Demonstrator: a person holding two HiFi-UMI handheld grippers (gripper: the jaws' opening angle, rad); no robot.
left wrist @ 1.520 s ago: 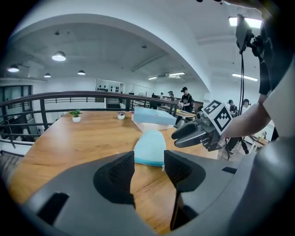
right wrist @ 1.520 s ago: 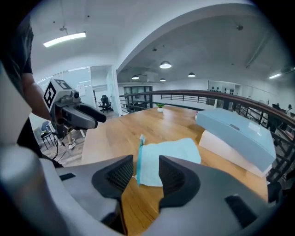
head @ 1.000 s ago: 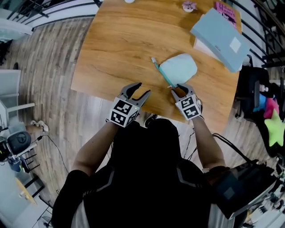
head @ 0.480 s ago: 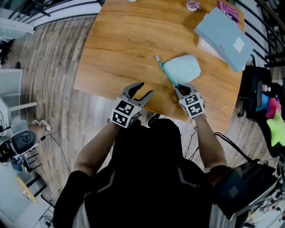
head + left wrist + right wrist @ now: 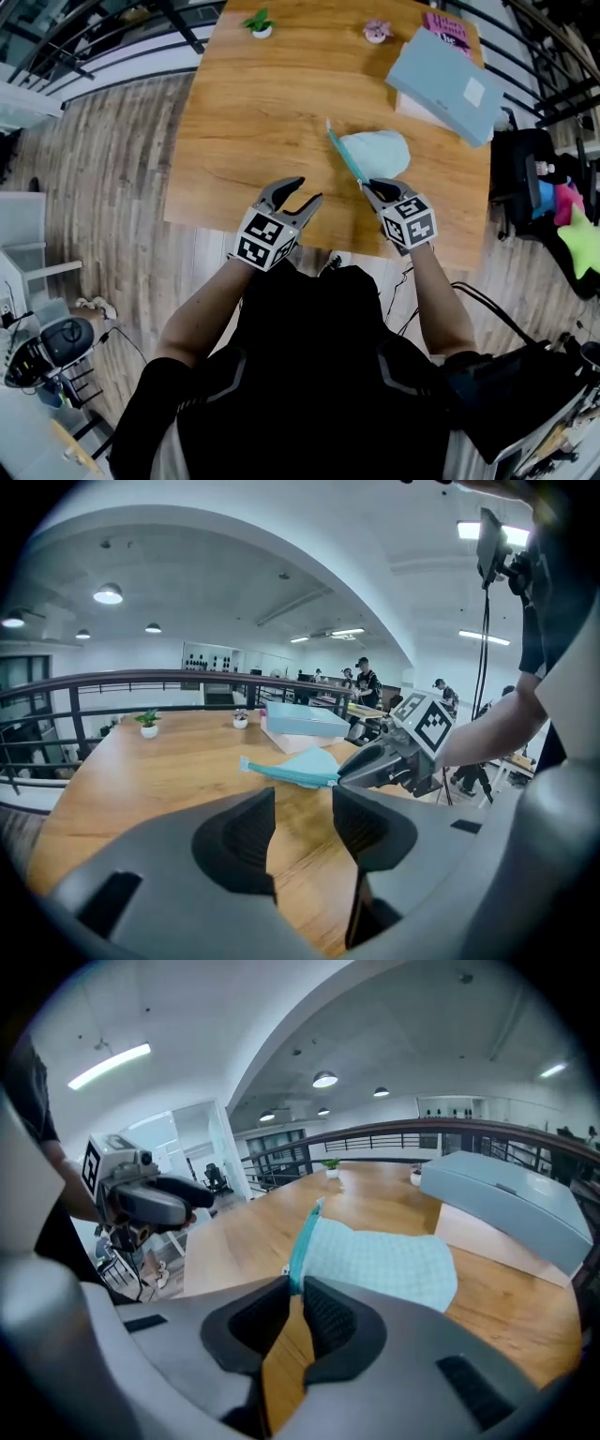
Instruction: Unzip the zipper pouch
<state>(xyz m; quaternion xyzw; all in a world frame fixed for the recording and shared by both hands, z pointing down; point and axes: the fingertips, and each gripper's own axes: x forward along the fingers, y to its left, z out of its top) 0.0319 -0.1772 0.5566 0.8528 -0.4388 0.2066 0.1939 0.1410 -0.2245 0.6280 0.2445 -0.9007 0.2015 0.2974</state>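
Right gripper point(image 5: 371, 187) jaws just closed further, pinching zipper pouch point(image 5: 377, 153) near end. Left gripper point(image 5: 300, 194) spread, empty (left of pouch). Risk: unanchored pouch likely drags, zipper stays shut.

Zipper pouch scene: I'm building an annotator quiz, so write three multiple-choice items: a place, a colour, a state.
1. Where does the zipper pouch lie? A on the wooden table, apart from the grey-blue box; B on top of that box; C under that box.
2. What colour is its zipper strip? A red; B black; C teal.
3. How does the left gripper stand? A shut on the pouch; B open, nothing between its jaws; C shut on nothing.
Answers: A, the head view shows wood between pouch and box; C, the strip is a deeper teal than the pale body; B, the left gripper view shows a clear gap.
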